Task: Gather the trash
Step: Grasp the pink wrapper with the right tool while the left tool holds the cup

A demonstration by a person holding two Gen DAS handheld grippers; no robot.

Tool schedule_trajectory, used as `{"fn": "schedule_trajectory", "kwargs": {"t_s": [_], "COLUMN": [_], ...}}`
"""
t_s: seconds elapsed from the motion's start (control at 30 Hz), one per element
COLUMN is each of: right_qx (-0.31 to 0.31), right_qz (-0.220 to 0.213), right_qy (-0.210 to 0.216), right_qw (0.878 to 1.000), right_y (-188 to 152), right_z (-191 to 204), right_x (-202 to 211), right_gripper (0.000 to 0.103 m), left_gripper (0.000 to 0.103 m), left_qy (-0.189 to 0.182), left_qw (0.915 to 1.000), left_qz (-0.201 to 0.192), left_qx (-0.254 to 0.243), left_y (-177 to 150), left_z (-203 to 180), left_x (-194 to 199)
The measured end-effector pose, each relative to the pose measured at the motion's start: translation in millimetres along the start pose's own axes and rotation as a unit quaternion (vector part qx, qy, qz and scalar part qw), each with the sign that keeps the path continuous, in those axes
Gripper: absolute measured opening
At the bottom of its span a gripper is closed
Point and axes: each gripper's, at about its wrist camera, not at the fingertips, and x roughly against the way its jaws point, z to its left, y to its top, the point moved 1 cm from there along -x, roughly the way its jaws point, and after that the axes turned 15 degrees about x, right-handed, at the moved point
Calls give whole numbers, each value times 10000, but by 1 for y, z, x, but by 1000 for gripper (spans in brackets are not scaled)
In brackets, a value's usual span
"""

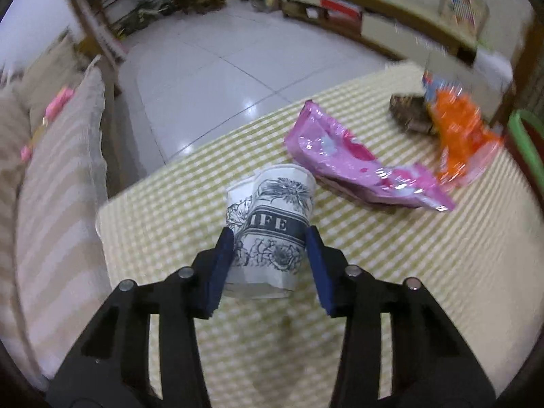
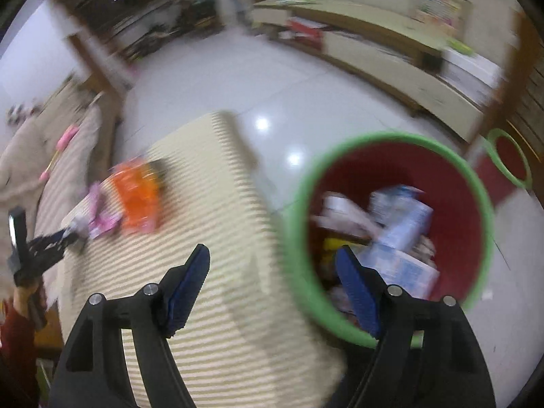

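A crumpled white paper cup (image 1: 272,204) with black flower print stands on the green-checked tablecloth (image 1: 408,272). My left gripper (image 1: 269,234) is shut on it, both blue pads pressing its sides. Behind the cup lie a pink wrapper (image 1: 343,159) and an orange wrapper (image 1: 459,136). My right gripper (image 2: 272,251) hangs open and holds nothing, above the table's edge beside a red bin with a green rim (image 2: 299,204). The bin holds several pieces of trash, among them a blue-and-white pack (image 2: 401,224). The right wrist view is blurred; the orange wrapper (image 2: 139,193) and the left gripper (image 2: 68,234) show at its left.
A brown crumpled item (image 1: 408,112) lies behind the orange wrapper. A striped sofa (image 1: 57,187) runs along the table's left side. A second red bin with a green rim (image 2: 510,159) stands further right on the tiled floor. A low cabinet (image 1: 391,23) lines the far wall.
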Motion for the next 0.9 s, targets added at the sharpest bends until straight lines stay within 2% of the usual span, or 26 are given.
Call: {"fn": "schedule_trajectory", "kwargs": {"t_s": [0.03,0.07,0.1,0.13,0.17,0.27,0.37,0.5,0.53,0.6,0.63,0.67,0.73,0.8,0.83,0.9], "right_qx": [196,447,619,867,1040,1731,2236,2762,2818,2794,2771,2764,2684,2560,2558,2558], "right_qz": [-19,-50,-72,-115,-144,-204,-86,261,361,596,685,822,979,1085,1019,807], "right_qy": [119,279,381,514,607,855,967,622,552,523,540,571,688,746,746,808], "right_qw": [9997,9986,9973,9948,9926,9810,9698,9587,9572,9569,9569,9558,9559,9577,9584,9600], "right_y": [8,20,27,37,44,69,90,108,109,109,108,108,107,107,107,105], "right_z": [16,36,51,73,87,143,192,235,240,245,248,251,251,249,248,244], "right_x": [-4,-9,-13,-19,-23,-46,-79,-133,-143,-165,-171,-181,-193,-197,-193,-179], "right_gripper": [74,74,75,76,77,81,81,80,80,78,77,71,58,23,22,18], "left_gripper": [28,25,12,12,7,6,6,7,10,24,28,33,37,45,50,70], "left_qy": [-120,-169,-244,-317,-392,-596,-598,-641,-686,-758,-779,-808,-823,-848,-867,-926], "left_qw": [9997,9991,9981,9966,9937,9840,9800,9754,9734,9705,9699,9695,9700,9724,9737,9786], "left_qz": [25,-57,-92,-71,-17,228,356,376,370,323,292,257,214,143,110,-13], "left_qx": [210,386,550,755,1052,1661,1862,2074,2153,2265,2288,2298,2278,2169,2105,1839], "left_y": [-8,-15,-21,-28,-38,-70,-94,-115,-117,-120,-122,-122,-119,-108,-105,-93], "left_z": [2,5,6,9,13,23,24,29,31,34,36,37,38,36,34,27], "left_x": [7,15,22,29,38,47,51,63,67,73,77,79,79,79,81,81]}}
